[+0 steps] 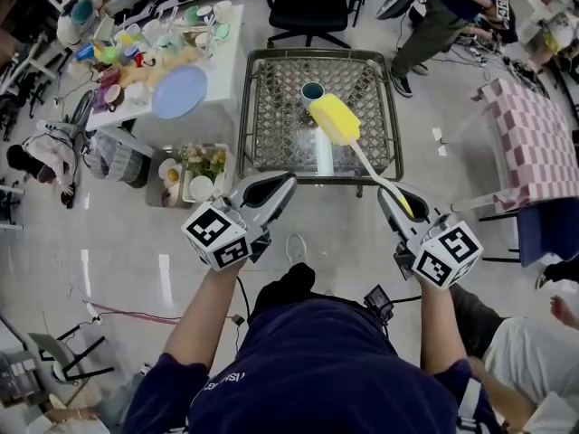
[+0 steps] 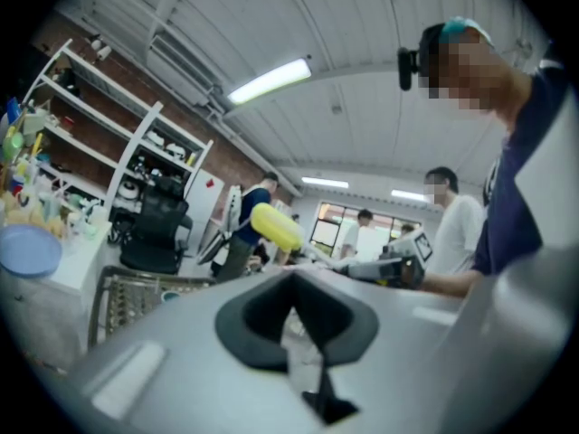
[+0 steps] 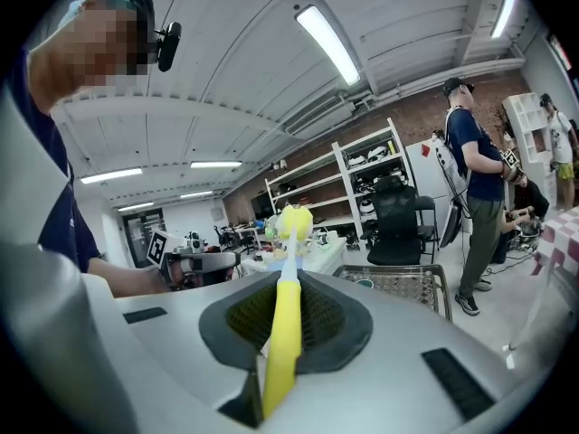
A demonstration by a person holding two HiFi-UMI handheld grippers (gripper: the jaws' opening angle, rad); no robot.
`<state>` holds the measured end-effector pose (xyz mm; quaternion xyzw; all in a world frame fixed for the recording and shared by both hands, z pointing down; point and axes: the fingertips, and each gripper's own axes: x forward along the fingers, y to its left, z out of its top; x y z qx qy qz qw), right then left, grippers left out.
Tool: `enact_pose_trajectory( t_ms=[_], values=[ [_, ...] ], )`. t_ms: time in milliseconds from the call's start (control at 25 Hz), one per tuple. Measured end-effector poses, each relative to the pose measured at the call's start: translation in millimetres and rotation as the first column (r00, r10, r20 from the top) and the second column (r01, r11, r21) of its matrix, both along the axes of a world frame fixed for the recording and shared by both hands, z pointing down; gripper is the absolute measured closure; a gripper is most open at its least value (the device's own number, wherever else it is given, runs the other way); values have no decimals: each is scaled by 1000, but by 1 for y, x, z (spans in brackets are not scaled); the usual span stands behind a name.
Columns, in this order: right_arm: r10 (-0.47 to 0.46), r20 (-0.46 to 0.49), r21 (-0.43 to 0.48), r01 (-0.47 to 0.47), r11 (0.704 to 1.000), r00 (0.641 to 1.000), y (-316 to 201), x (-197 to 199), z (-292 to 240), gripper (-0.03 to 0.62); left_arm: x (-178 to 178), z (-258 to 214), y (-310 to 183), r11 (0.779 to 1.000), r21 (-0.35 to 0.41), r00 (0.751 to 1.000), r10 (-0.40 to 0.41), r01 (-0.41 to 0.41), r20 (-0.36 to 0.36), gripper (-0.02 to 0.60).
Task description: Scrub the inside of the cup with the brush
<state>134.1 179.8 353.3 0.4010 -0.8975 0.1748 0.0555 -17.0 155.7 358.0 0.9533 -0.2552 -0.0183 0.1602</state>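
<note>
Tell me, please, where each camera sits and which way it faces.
Head view: on the person's head, looking steeply down at the wire table with the cup; both forearms, left gripper and right gripper show.
Left gripper view: on the left gripper, looking along its shut, empty jaws towards the table; the person's torso and right arm show.
Right gripper view: on the right gripper, looking along jaws shut on the brush; the left arm shows.
Shared: all three show the brush and table.
</note>
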Motion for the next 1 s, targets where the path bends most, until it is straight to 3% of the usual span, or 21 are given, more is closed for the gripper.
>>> enact_pose_trajectory(
  t_ms=[400,1000],
  values=[
    [40,-23,-20,-40,999,999,-76,-22,6,565,-24,12,-80,999,-21,999,35,-35,12,578],
    [42,-33,-44,-44,998,999,-154,-18,18,565,-12,32,-164,998,-40,998,50,-48,39,578]
  ],
)
